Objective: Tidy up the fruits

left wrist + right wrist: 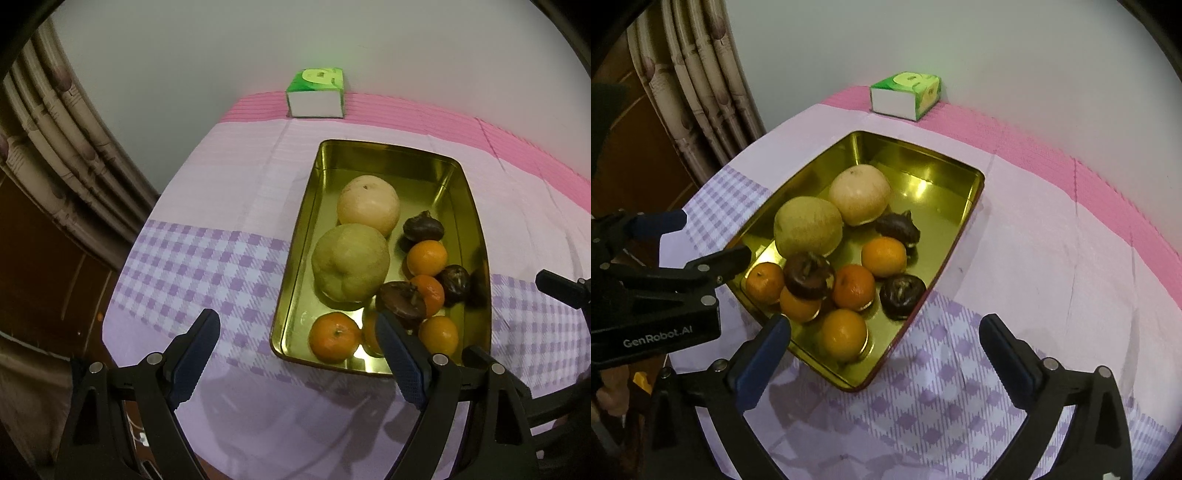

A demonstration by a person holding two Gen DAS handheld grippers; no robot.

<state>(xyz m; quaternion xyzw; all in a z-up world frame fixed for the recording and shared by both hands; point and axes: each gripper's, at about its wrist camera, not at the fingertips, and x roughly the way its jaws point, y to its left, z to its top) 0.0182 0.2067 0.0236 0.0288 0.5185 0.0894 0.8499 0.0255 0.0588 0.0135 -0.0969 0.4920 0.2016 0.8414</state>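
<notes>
Gold-coloured metal is filling my screens: the rectangular tin tray (295, 266) is sitting on the table under a lilac checked cloth (192, 266), and it is carrying all the fruit I can see.

Working left to right in the left wrist view, I am reading the left hand-held gripper (297, 332) as standing wide with nothing between its fingers, its right finger hanging over the tray's near end. Beyond it a small orange mandarin (334, 341) is lying in the near left corner, then the large yellow-green pear-like fruit (351, 262) and the pale round fruit (369, 205) behind it. Further right, more mandarins and dark brown shrivelled fruits (423, 227) are crowding the right side.

The right hand-held gripper (884, 334) is also gaping, holding nothing.

I am judging the tray's long axis as running away from both hand-held grippers, toward the green tissue box (316, 94) by the wall. The fruit is lying ahead of and below both; the left one looks nearer the corner mandarin, the right one nearer the front mandarin (844, 334).
</notes>
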